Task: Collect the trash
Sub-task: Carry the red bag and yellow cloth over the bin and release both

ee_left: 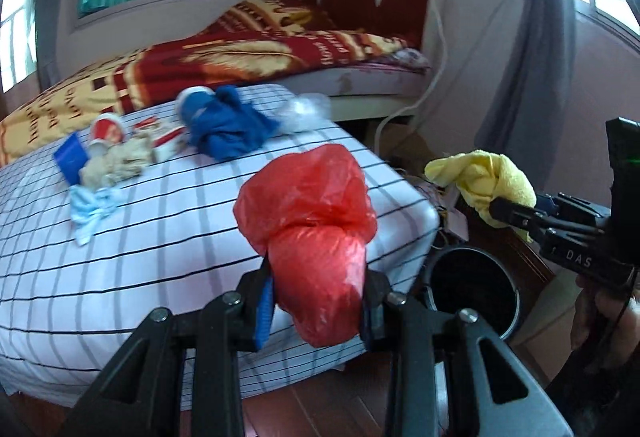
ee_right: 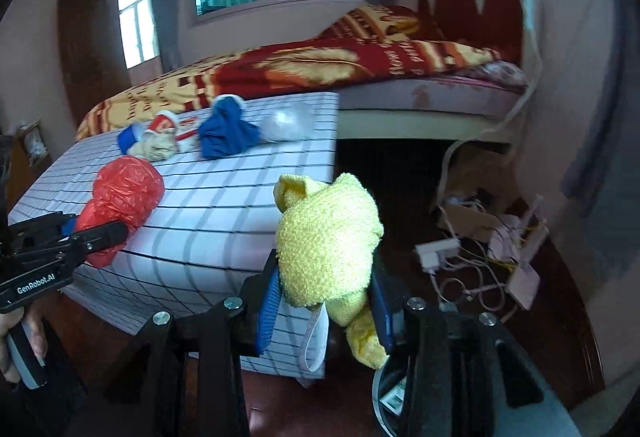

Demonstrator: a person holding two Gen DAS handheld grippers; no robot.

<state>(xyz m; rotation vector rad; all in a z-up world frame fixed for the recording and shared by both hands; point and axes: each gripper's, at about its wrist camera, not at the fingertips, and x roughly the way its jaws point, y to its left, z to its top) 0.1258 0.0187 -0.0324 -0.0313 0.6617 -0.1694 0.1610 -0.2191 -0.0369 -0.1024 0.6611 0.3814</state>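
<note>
Two pieces of trash are in hand at once: the left gripper [ee_left: 318, 301] has its jaws clamped on a crumpled red plastic bag [ee_left: 308, 205], and the right gripper [ee_right: 324, 301] has its jaws clamped on a yellow cloth [ee_right: 328, 241]. Both loads are off the checked worktop [ee_left: 160, 237], so this looks like the carrying step. A black bin [ee_left: 474, 293] stands below and just right of the left jaws; next, each load needs to be brought over its mouth and let go. More litter [ee_left: 116, 153] lies far ahead of the jaws.
</note>
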